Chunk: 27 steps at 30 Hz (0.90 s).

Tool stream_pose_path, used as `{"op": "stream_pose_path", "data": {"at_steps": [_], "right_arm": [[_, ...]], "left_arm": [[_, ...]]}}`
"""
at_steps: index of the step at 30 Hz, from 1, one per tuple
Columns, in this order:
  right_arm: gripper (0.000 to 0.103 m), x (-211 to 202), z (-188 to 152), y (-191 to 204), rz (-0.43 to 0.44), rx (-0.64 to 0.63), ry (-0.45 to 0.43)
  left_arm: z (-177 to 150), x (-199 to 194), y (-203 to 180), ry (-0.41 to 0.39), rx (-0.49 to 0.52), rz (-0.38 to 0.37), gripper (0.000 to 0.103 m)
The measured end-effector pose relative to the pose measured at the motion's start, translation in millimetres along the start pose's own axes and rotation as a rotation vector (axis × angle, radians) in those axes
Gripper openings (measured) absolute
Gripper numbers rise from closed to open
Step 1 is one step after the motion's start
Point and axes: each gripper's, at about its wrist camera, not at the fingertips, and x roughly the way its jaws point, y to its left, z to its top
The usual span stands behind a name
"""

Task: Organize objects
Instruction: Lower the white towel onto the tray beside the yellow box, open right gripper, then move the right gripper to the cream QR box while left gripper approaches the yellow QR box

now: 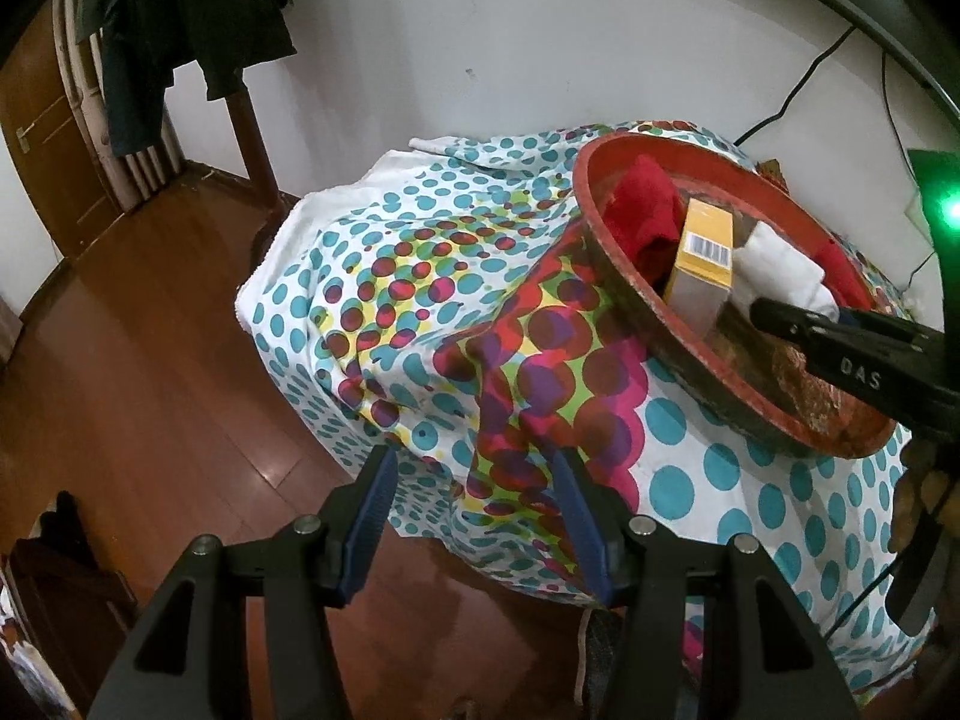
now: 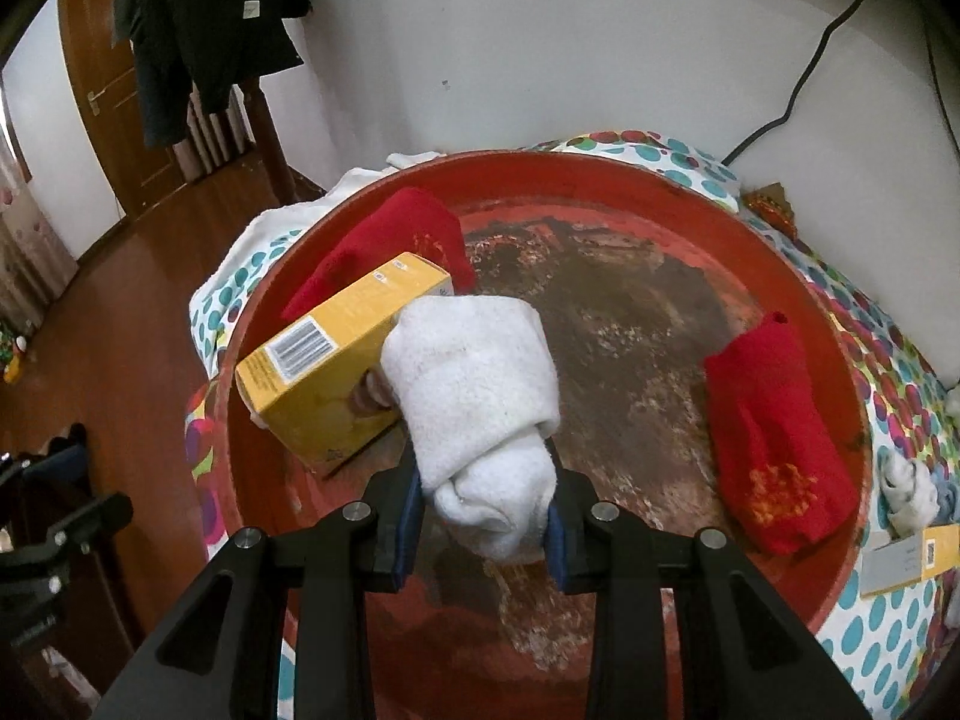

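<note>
My right gripper (image 2: 487, 516) is shut on a rolled white sock (image 2: 480, 396), held over the worn red basin (image 2: 600, 174). The roll rests against a yellow box (image 2: 324, 366) lying tilted in the basin's left part. One red sock (image 2: 384, 240) lies behind the box, another red sock (image 2: 774, 432) at the basin's right side. In the left wrist view my left gripper (image 1: 477, 504) stands open with nothing between its jaws, above the draped dotted cloth (image 1: 420, 276), left of the basin (image 1: 606, 276). A black finger (image 1: 840, 354) of the right gripper reaches over the basin there.
The dotted cloth (image 2: 888, 630) covers the table under the basin. Right of the basin lie a small white and grey sock bundle (image 2: 912, 486) and a second yellow and grey box (image 2: 906, 558). Wooden floor (image 1: 150, 390) lies left; a white wall with cables stands behind.
</note>
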Motion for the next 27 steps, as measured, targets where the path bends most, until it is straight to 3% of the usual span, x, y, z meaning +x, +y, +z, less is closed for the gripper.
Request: {"op": "stream_pose_path", "data": {"at_steps": [6,11,22,27], "right_arm": [[0.036,5,-2,-4,-0.002,0.010,0.013],[0.061,-8,-7,-13,0.002,0.041,-0.021],[0.061,-60,-33,-52,-0.010,0.120,-0.101],[0.061,-82,-50,-81,-0.072,0.160,-0.122]], "left_arm": [[-1,1,-3,0.002,0.006,0.000,0.055],[-2,3,-6,0.005,0.012,0.000,0.055],[-5,4,-22,0.001,0.072,0.011,0.055],[-8,2,-34,-0.006,0.112,0.015,0.055]]}}
